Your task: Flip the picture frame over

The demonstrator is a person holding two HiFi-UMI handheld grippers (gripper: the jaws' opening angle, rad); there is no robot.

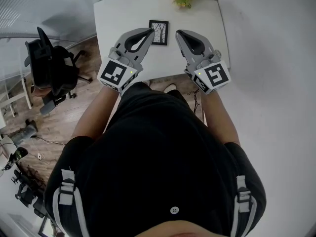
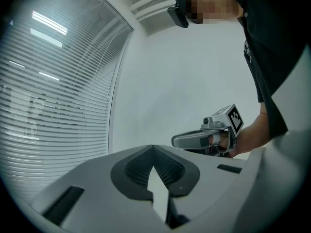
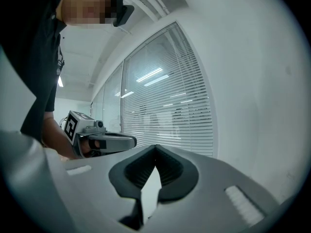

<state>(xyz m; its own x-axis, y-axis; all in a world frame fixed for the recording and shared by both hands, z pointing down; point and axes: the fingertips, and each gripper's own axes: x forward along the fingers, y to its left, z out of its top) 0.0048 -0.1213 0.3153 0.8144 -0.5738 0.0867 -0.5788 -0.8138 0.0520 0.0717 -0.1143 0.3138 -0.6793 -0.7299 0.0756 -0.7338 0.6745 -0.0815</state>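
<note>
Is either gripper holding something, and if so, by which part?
Nothing is held. The left gripper and the right gripper are shut and empty; the frame lies on the table between them.

Soft, even light is filling the room, and the white table [image 1: 123, 19] is looking almost washed out. Bright strips [image 3: 149, 74] are glowing on the window blinds [image 2: 53, 110]. Wide lenses are bending lines near the edges, where dark corners are closing in.

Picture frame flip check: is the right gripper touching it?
Apart. Head view shows bare table between the right gripper and the picture frame.
</note>
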